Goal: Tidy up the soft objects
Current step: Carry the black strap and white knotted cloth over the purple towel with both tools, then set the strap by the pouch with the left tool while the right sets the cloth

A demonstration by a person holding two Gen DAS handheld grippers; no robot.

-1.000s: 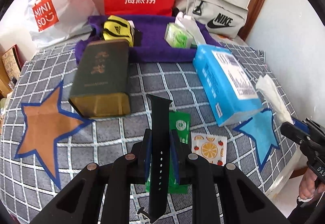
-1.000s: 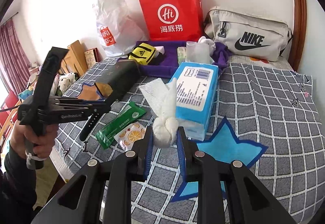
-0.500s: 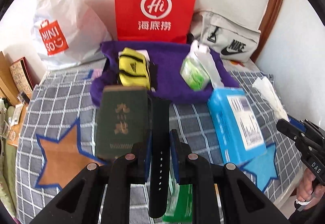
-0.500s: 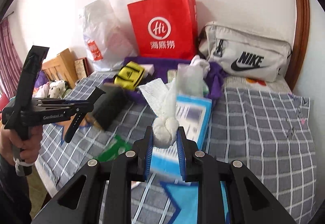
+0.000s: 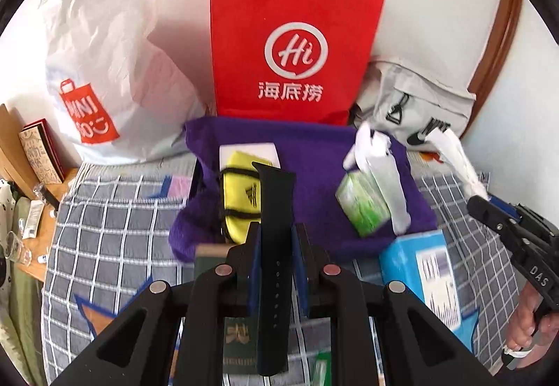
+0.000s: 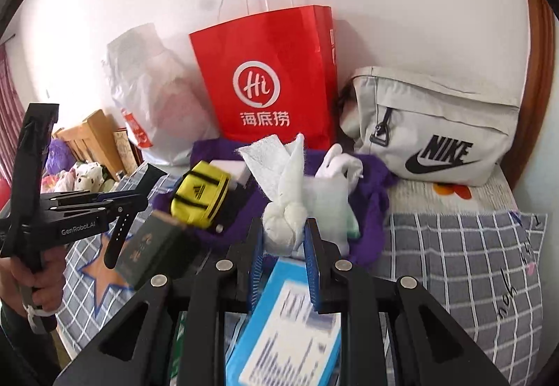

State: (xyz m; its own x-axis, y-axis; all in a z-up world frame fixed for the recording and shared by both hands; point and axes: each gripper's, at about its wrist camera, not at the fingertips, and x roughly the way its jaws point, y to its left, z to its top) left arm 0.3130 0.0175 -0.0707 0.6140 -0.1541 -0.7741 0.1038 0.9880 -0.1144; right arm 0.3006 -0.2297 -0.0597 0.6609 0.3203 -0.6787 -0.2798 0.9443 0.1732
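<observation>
My left gripper (image 5: 276,237) is shut on a black watch strap (image 5: 274,211) and holds it in the air just before the purple cloth (image 5: 314,148). My right gripper (image 6: 283,235) is shut on a knotted white cloth (image 6: 283,221), also raised, near the cloth's front edge. On the purple cloth (image 6: 370,190) lie a yellow pouch (image 5: 242,193) and a green tissue pack (image 5: 363,204) in a clear bag. The yellow pouch (image 6: 201,192) shows in the right wrist view too. The right gripper with its white cloth (image 5: 457,162) appears at the right edge of the left wrist view.
A red paper bag (image 5: 290,47), a white Miniso bag (image 5: 104,54) and a grey Nike bag (image 6: 433,130) stand against the wall. A dark green box (image 6: 150,246), a blue tissue box (image 5: 422,274) and a green sachet (image 5: 321,368) lie on the checked bedspread (image 6: 464,263).
Both grippers have lifted and moved forward towards the purple cloth, each keeping its object. The bedspread items have dropped lower in both views.
</observation>
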